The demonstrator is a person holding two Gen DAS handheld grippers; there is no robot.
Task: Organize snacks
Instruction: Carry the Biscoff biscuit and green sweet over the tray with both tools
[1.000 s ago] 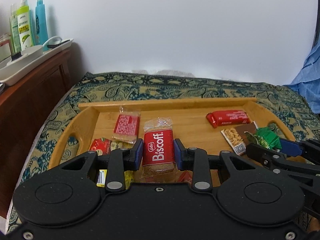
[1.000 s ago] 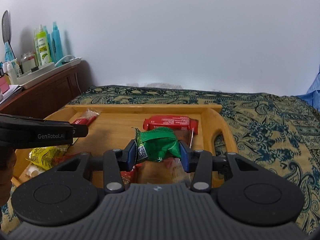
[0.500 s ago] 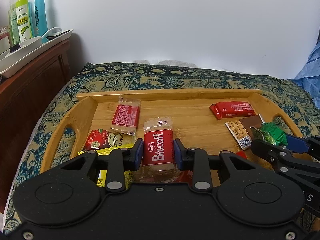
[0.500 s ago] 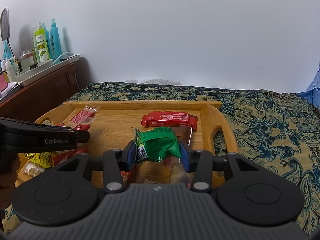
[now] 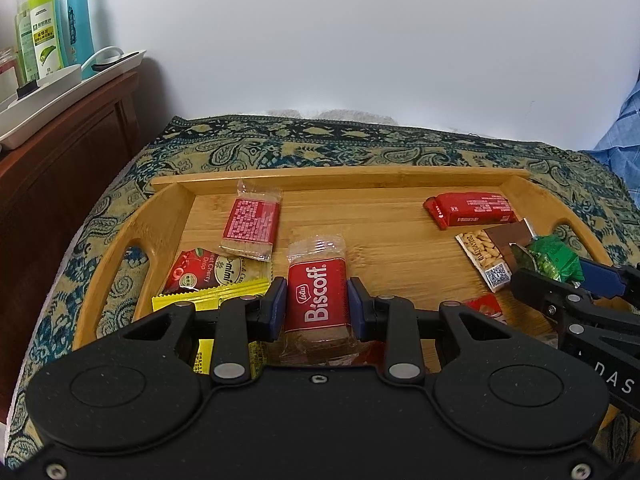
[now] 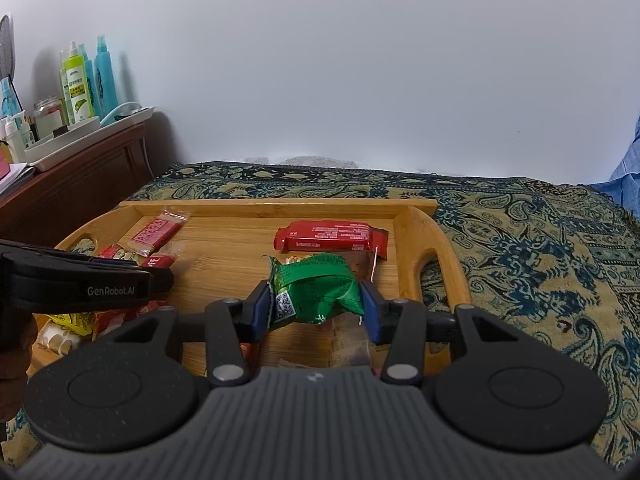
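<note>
A red Biscoff packet [image 5: 316, 292] stands upright between the blue pads of my left gripper [image 5: 317, 304], which is shut on it above the wooden tray [image 5: 360, 178]. My right gripper [image 6: 316, 304] is shut on a crumpled green packet [image 6: 316, 286] over the tray's right part. In the tray lie a red bar [image 5: 470, 209], a peanut bar [image 5: 486, 258], a pink-red biscuit pack [image 5: 251, 224], a cherry drop pack [image 5: 208, 270] and a yellow packet [image 5: 212, 296]. Each gripper shows at the edge of the other's view: the right gripper [image 5: 560, 276], the left gripper [image 6: 160, 276].
The tray rests on a blue-and-gold paisley cloth [image 6: 520, 248]. A dark wooden cabinet [image 5: 60, 152] stands at the left, bearing a white tray with several bottles [image 5: 44, 44]. Blue fabric [image 5: 624, 144] lies at the far right. A white wall rises behind.
The left gripper with the Biscoff packet has shifted slightly, so more of the snacks at the tray's left show. The right gripper has kept still with the green packet.
</note>
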